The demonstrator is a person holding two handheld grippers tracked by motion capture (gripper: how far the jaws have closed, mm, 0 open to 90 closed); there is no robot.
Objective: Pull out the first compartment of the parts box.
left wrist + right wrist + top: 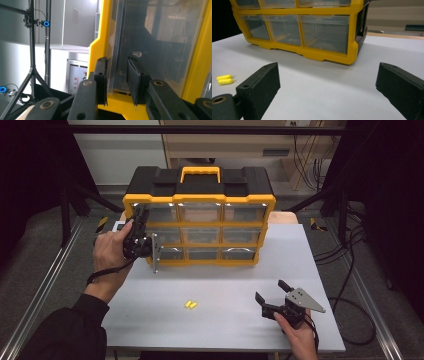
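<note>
Right gripper (270,296): jaws wide apart, empty, near desk (225,285) front edge. Left gripper (117,75): pinching clear drawer (150,45) lip of organiser (199,217); thin plastic, light, likely slippery.

Your left arm wears a black sleeve (65,332) that ends at the wrist, and a thin black cable loops around that wrist. Your left tongs (117,75) are black, with flat rectangular jaws on thick links joined by round brass-coloured pivot pins and small screw holes. Your right tongs (270,294) are black too, topped by a grey three-cornered plate (304,300) dotted with small holes, with a black cable trailing at your wrist.
</note>
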